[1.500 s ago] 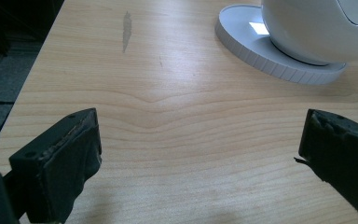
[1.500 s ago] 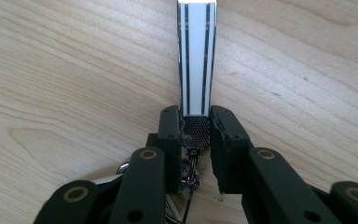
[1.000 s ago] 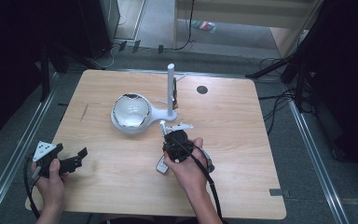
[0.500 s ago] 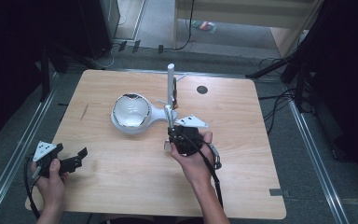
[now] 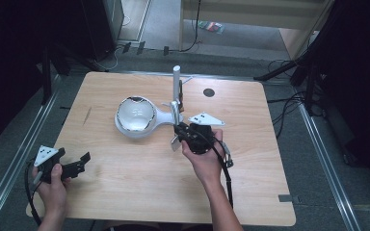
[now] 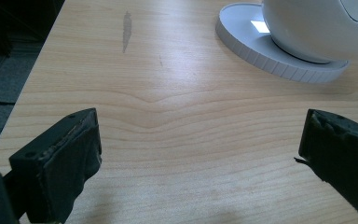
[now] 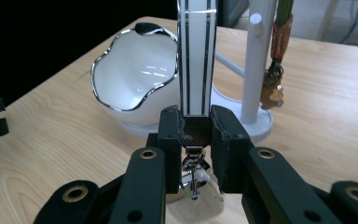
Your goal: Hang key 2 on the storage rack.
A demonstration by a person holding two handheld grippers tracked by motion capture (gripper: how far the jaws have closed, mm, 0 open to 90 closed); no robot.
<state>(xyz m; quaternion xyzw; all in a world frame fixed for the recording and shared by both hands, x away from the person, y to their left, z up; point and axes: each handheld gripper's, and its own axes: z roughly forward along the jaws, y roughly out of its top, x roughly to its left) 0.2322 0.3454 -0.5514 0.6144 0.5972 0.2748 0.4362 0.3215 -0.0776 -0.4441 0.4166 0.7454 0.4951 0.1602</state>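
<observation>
White striped strap (image 7: 196, 56) stands clamped between the right tool (image 7: 196, 135) jaws, beside the stand (image 7: 257, 70).

The white strap (image 7: 196, 56) runs off the top edge of the right gripper view, its upper end unseen. Its lower end sits hidden between the jaws (a small metal clasp (image 7: 193, 175) dangles below, too small to identify). The white bowl (image 6: 319, 28) is cut off at the left gripper view's upper right.

Your forearms are bare, no sleeves. Each black gripper, left (image 5: 72, 166) and right (image 5: 185, 134), carries a grey three-cornered plate and trails a black cable; brass-ringed screw holes dot the right one's arms.
</observation>
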